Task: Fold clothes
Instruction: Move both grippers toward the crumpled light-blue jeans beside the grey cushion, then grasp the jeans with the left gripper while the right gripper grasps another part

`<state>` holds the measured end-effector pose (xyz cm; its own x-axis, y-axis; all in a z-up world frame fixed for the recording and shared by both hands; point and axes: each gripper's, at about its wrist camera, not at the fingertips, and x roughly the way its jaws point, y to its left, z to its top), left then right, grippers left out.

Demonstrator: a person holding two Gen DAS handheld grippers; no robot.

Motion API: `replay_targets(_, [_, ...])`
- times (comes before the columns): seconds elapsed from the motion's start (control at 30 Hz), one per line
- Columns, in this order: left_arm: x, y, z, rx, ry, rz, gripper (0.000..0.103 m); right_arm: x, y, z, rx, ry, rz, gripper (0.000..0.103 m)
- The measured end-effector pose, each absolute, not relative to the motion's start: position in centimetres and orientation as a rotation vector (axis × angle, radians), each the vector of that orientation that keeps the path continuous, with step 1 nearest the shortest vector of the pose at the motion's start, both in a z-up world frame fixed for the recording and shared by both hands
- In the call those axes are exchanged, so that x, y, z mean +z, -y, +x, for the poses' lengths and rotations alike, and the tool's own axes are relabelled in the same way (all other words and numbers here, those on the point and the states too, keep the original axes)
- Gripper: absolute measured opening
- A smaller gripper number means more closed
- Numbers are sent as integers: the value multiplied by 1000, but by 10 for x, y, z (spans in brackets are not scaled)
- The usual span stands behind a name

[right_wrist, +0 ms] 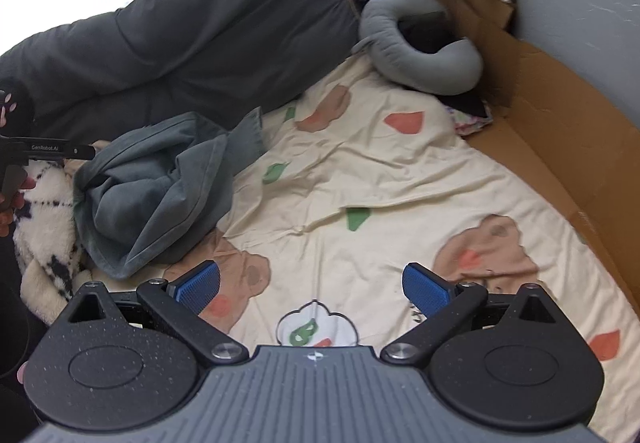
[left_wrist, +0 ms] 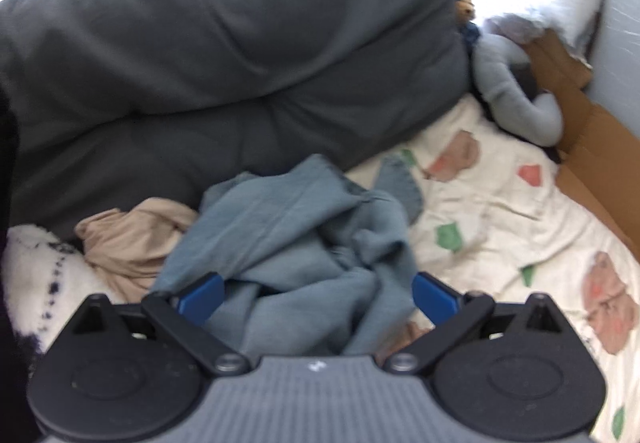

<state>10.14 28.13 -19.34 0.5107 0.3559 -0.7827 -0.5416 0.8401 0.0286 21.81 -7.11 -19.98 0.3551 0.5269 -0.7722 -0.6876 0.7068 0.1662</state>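
Clothes heaped on a bed, seen past two grippers

The crumpled garment (left_wrist: 304,243) lies on the sheet (left_wrist: 500,227) straight ahead of the left gripper (left_wrist: 316,297), reaching in between its spread fingers; a second garment (left_wrist: 132,243) lies touching it on the left, with a fleecy blanket (left_wrist: 36,275) further left. A big duvet (left_wrist: 224,63) lies behind them. From the right gripper (right_wrist: 312,289), the crumpled garment sits ahead to the left, the curved pillow (right_wrist: 424,55) far ahead, and cardboard (right_wrist: 560,131) along the right.
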Motion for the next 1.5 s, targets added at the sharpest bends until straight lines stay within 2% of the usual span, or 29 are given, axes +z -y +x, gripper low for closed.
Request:
replay_targets(0.2, [-212, -306, 82, 629, -857, -215, 99, -221, 47, 226, 844, -934, -229, 97])
replay_targets(0.3, [-225, -315, 74, 658, -859, -226, 92, -232, 34, 230, 855, -945, -252, 96])
replay_targets(0.37, [-233, -319, 68, 674, -859, -234, 91, -238, 25, 230, 868, -939, -256, 95])
replay_targets(0.43, [-240, -321, 60, 679, -832, -234, 83, -245, 16, 230, 869, -946, -255, 95])
replay_targets(0.67, [-268, -334, 46, 734, -827, -234, 81, -272, -16, 230, 885, -957, -219, 93])
replay_targets(0.77, [-277, -342, 43, 743, -814, -240, 75, -284, -31, 235, 895, -972, -165, 85])
replay_targets(0.83, [-282, -346, 42, 744, -810, -245, 67, -292, -43, 237, 892, -973, -139, 85])
replay_targets(0.9, [-288, -350, 42, 740, -809, -247, 64, -300, -58, 240, 886, -977, -122, 84])
replay_targets(1.17, [-299, -360, 43, 769, -795, -206, 64, -333, -112, 247, 893, -1010, 16, 82])
replay_targets(1.3, [-307, -374, 49, 759, -814, -228, 63, -353, -138, 251, 900, -1064, 88, 76])
replay_targets(1.43, [-311, -383, 53, 746, -818, -254, 43, -372, -164, 250, 918, -1101, 93, 75])
replay_targets(1.5, [-312, -384, 56, 741, -818, -256, 37, -378, -173, 251, 934, -1117, 107, 74])
